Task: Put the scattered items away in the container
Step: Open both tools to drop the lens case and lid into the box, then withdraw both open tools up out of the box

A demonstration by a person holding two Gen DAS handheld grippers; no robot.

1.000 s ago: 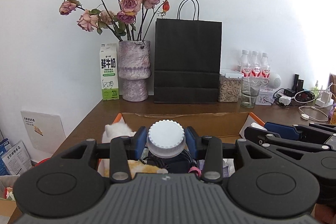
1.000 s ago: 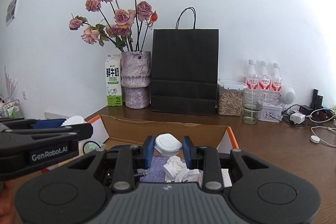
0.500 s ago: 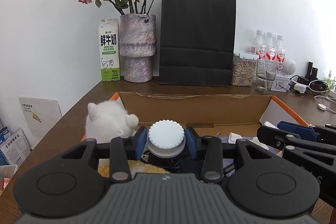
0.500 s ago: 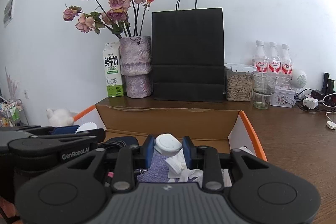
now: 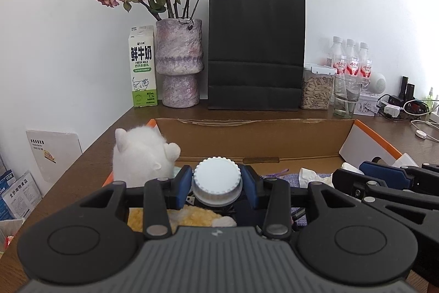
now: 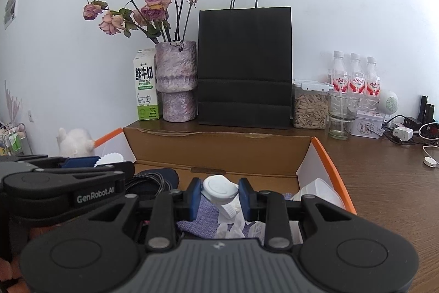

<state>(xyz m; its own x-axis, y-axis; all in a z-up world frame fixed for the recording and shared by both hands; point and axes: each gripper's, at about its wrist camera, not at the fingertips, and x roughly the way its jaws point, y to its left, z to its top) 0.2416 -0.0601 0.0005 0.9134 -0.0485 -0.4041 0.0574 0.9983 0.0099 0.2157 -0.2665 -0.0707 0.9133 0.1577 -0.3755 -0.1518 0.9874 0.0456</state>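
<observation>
An open cardboard box (image 5: 247, 133) with orange flaps sits on the brown table; it also shows in the right wrist view (image 6: 219, 153). My left gripper (image 5: 217, 184) is shut on a white ridged bottle cap (image 5: 217, 179), held over the box's near left part. My right gripper (image 6: 219, 194) is shut on a small white rounded case (image 6: 219, 188) over the box's middle. A white plush toy (image 5: 142, 153) leans at the box's left corner. Inside lie a purple cloth (image 6: 208, 213), crumpled tissues (image 6: 233, 227), a dark pouch (image 6: 153, 177) and a yellow plush (image 5: 192, 216).
Behind the box stand a milk carton (image 5: 143, 67), a vase of dried roses (image 5: 179, 62), a black paper bag (image 5: 256, 48), a seed jar (image 5: 315, 89), a glass (image 5: 344, 98) and water bottles (image 5: 354, 59). Chargers and cables (image 5: 406, 109) lie at the right.
Both grippers have dipped lower and nearer the box while keeping their holds. More of the box's inside and the white plush shows now.
</observation>
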